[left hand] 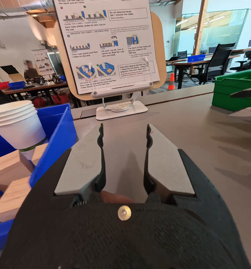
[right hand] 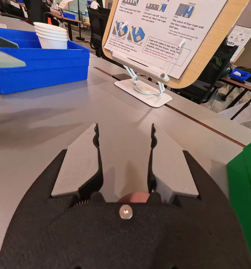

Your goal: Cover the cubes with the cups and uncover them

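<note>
over the grey table, both grippers empty

at the table's left side, a nested stack of white paper cups (left hand: 15, 123) stood mouth up, long axis vertical, in a blue bin (right hand: 40, 69) beside pale wooden cubes (left hand: 9, 195). the cups looked light, thin-walled and easy to crush, so a gentle side pinch below the rim seemed best. the left gripper (left hand: 124, 131) and right gripper (right hand: 124, 129) were both spread wide, holding nothing.

I see open counter (right hand: 122, 113) ahead | blue bin (right hand: 41, 69) blocks left | green bin (left hand: 235, 90) right | stand (left hand: 122, 109) behind
</note>
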The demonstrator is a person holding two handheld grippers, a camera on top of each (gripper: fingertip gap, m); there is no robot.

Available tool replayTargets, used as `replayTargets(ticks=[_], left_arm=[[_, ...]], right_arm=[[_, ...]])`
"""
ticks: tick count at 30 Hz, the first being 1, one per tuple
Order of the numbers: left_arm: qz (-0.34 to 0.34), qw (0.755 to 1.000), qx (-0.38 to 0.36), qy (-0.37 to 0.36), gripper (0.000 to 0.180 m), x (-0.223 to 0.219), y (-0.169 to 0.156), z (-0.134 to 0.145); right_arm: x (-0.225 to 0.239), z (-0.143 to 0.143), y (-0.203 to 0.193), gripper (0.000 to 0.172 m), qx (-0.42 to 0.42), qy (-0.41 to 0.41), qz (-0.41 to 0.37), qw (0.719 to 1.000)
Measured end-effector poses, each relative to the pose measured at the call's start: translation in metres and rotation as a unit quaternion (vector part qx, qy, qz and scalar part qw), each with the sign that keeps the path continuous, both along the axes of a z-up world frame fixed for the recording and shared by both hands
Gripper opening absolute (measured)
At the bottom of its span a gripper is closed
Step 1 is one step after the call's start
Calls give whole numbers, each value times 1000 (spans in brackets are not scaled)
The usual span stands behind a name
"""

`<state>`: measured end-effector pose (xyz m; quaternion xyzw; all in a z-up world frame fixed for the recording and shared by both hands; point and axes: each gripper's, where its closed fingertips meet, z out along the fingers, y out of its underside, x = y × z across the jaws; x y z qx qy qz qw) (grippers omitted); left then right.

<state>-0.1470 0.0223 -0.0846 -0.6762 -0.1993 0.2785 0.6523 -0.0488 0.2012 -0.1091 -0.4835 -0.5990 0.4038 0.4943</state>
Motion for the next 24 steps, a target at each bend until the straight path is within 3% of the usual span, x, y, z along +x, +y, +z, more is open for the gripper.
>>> replayTargets(ticks=[6,9,13,16,20,24], left_arm=[[-10,999,28,16,62,-24,-46,88],[-5,1000,-17,21,62,-62,-55,117],[17,988,-148,-35,68,-134,-58,98],[45,967,-244,-67,69,-184,-62,74],[57,926,-363,-89,66,-229,-65,42],[49,866,-478,-139,68,-247,-73,3]], right_arm=[[-4,-12,-9,68,17,-24,9,1000],[-5,-16,-14,67,24,-34,11,999],[-3,-15,-17,67,25,-36,10,999],[0,-11,-22,67,33,-35,16,999],[0,-8,-26,67,44,-31,18,998],[-1,-14,-32,67,44,-45,26,998]])
